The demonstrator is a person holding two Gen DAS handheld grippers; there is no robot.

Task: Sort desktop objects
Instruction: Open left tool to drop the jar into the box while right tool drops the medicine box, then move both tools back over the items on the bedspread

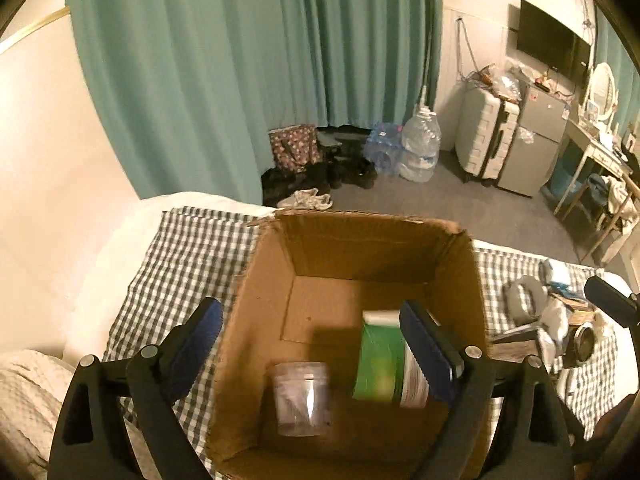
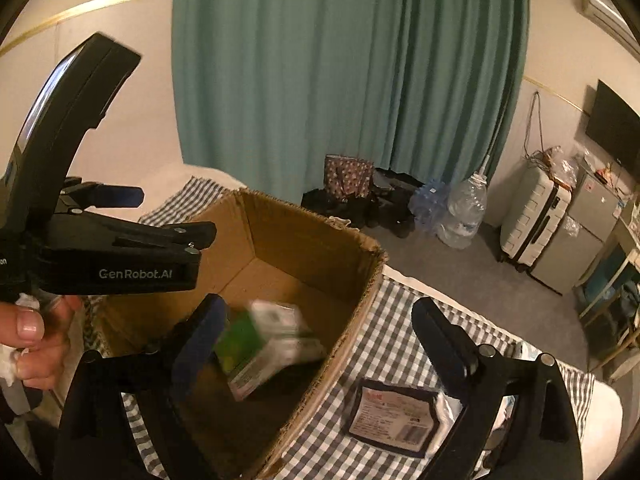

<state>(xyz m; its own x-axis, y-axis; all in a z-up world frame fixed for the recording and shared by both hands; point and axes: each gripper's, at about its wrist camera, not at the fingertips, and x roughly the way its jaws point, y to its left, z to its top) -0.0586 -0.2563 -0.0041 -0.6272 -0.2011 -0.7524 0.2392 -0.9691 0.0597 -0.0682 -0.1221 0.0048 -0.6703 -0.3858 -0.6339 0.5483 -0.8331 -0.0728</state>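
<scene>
An open cardboard box (image 1: pixel 264 280) stands on a checked cloth. Inside it lie a clear plastic jar (image 1: pixel 301 398) and a green and white carton (image 1: pixel 385 358), which looks blurred. My left gripper (image 1: pixel 312 332) is open and empty above the box. In the right wrist view my right gripper (image 2: pixel 320 340) is open and empty over the box's right wall (image 2: pixel 352 332), with the carton (image 2: pixel 268 344) blurred inside the box and the left gripper's body (image 2: pixel 120 256) above the box at left. A flat dark-edged packet (image 2: pixel 394 416) lies on the cloth right of the box.
Several small items (image 1: pixel 552 316) lie on the checked cloth (image 1: pixel 180 248) to the right of the box. Beyond the bed are a teal curtain, water bottles (image 1: pixel 420 148), a suitcase (image 1: pixel 486 136) and a desk.
</scene>
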